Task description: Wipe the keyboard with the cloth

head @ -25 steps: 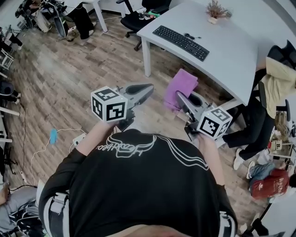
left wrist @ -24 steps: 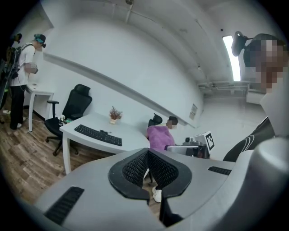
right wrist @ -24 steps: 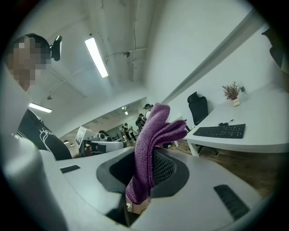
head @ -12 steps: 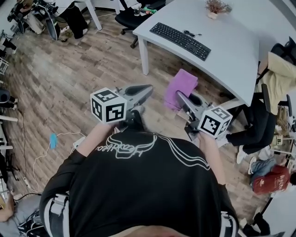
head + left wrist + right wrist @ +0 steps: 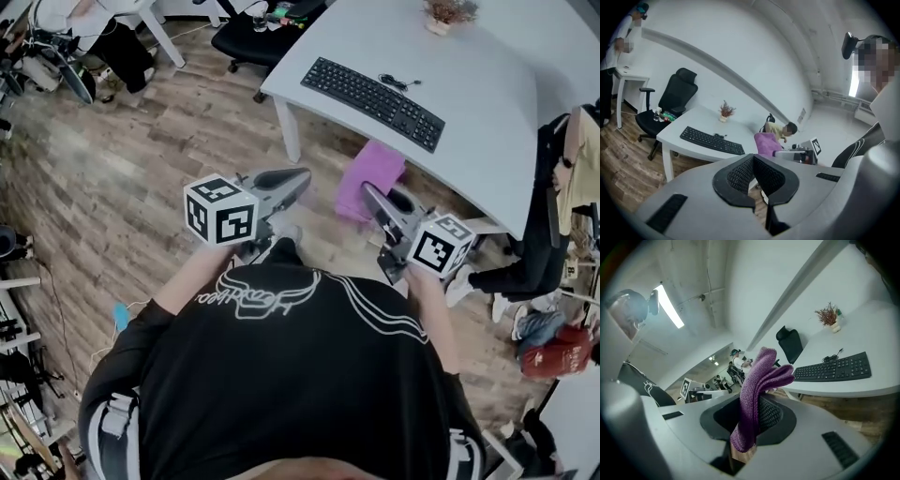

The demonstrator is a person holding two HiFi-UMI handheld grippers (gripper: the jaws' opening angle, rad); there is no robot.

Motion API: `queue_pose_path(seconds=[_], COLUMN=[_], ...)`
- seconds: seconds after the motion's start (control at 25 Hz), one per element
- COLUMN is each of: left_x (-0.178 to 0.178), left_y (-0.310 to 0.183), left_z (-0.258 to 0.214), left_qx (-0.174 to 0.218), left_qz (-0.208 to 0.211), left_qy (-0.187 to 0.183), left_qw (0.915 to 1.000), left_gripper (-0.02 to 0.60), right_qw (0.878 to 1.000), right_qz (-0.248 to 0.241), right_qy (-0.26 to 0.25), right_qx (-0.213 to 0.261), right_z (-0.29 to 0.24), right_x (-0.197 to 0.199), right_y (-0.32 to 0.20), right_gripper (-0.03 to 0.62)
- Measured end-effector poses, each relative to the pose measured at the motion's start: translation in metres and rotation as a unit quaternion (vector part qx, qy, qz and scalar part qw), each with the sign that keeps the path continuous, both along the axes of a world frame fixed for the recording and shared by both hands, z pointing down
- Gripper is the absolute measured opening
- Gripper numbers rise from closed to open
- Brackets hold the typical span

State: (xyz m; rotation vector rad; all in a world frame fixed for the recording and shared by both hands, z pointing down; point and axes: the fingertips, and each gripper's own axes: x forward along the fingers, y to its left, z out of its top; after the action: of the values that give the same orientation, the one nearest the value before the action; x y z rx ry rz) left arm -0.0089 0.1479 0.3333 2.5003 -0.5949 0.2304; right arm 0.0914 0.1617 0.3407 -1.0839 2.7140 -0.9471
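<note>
A black keyboard [image 5: 373, 89] lies on the white desk [image 5: 487, 122] ahead of me; it also shows in the left gripper view as the keyboard [image 5: 711, 140] and in the right gripper view as the keyboard [image 5: 833, 367]. My right gripper [image 5: 367, 193] is shut on a purple cloth [image 5: 368, 179], which hangs from its jaws just short of the desk's near edge. The cloth [image 5: 755, 390] sticks up between the jaws. My left gripper [image 5: 302, 175] is shut and holds nothing, out over the wooden floor. Both grippers are held in the air in front of my chest.
A small potted plant [image 5: 448, 13] stands at the desk's far side. A black office chair [image 5: 246, 36] sits left of the desk. A seated person [image 5: 562, 187] is at the right end. Cables and a blue object [image 5: 121, 315] lie on the floor at left.
The desk and keyboard have come closer and shifted in the view as I step forward. Both grippers keep the same pose, the cloth still held in the right one.
</note>
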Motion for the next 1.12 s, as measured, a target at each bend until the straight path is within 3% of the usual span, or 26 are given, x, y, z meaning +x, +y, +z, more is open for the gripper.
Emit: queue_pose_path(seconds=[0.36, 0.72, 1.12], left_x=[-0.038, -0.035, -0.011], left_y=[-0.157, -0.212, -0.256], left_z=[0.008, 0.026, 0.048], left_qx=[-0.015, -0.029, -0.050], left_qz=[0.041, 0.080, 0.071], left_qy=[-0.003, -0.013, -0.030], left_qw=[0.9990, 0.9962, 0.9958], left_gripper=[0.008, 0.008, 0.008], right_qw=[0.998, 0.995, 0.995], right_qz=[0.052, 0.092, 0.082], right_qy=[0.001, -0.009, -0.015], right_qx=[-0.021, -0.036, -0.055], right_z=[0.002, 0.018, 0.041], right_x=[-0.035, -0.038, -0.017], right_y=[-0.134, -0.182, -0.227], right_gripper=[0.061, 0.061, 0.061])
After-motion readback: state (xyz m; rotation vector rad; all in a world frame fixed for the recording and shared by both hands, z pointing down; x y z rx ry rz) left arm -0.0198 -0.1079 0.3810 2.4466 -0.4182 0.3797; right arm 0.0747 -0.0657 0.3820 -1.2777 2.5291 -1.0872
